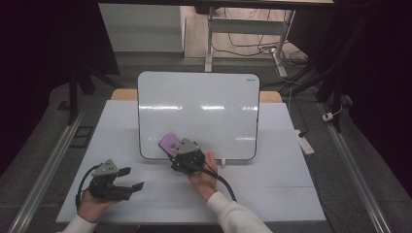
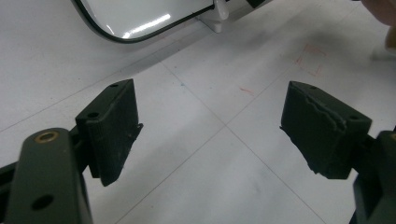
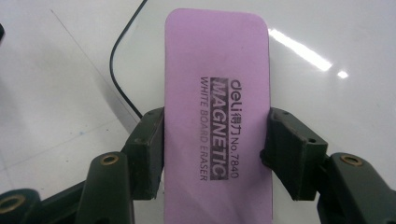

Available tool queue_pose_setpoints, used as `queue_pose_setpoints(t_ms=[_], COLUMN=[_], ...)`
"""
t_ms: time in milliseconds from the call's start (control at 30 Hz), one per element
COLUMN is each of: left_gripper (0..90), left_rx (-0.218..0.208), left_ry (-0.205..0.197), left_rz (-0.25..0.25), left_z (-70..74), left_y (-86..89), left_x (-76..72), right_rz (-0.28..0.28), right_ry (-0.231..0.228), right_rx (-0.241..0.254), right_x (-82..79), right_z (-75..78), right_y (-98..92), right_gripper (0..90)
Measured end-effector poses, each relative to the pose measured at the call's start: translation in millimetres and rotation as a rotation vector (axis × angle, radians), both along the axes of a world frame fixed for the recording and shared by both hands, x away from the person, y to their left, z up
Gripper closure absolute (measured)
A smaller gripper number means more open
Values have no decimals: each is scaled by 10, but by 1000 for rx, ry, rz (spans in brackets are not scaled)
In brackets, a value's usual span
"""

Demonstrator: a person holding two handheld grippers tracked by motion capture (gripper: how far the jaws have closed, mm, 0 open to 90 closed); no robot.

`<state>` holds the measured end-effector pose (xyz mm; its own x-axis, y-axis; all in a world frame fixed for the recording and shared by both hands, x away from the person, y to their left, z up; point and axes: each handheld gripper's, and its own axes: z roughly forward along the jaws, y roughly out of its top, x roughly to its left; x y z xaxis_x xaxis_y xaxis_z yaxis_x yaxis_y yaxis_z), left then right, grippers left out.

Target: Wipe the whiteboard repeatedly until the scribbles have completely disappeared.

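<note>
A: The right gripper (image 3: 215,140) is clamping its jaws on the long sides of the purple eraser (image 3: 217,98), which is pointing straight ahead of it.

B: And beneath?

A: The whiteboard (image 3: 327,42) is lying right under the eraser, stretching ahead; I'm guessing a wipe.

B: The other hand?

A: The left gripper (image 2: 210,135) is resting well off to the side, jaws wide and holding nothing.

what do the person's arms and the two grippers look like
Both sleeves are white: the right sleeve and the left sleeve. The left gripper and right gripper are dark, near-black handheld units, each topped by a grey three-cornered plate and trailing a black cable. Up close, the left gripper's pads are ribbed, worn black blocks on arms with brass-coloured rivets.
</note>
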<state>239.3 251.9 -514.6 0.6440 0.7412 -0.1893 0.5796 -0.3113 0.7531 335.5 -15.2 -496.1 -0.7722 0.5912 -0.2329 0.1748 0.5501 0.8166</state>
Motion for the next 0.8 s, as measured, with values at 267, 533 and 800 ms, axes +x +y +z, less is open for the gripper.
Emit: queue_pose_setpoints(t_ms=[267,533,800], left_gripper=[198,198,198], left_rx=[-2,-3,-1], left_ry=[0,2,-1], left_rz=[2,3,-1], left_z=[0,0,2], left_y=[12,5,-4], left_x=[3,5,7], right_rz=[-95,-239,-321], right_ry=[-37,-89,-87], right_rx=[28,15,1], right_x=[115,167,140], right_z=[172,284,281], right_y=[-361,-997,-1429], right_gripper=[411,411,411])
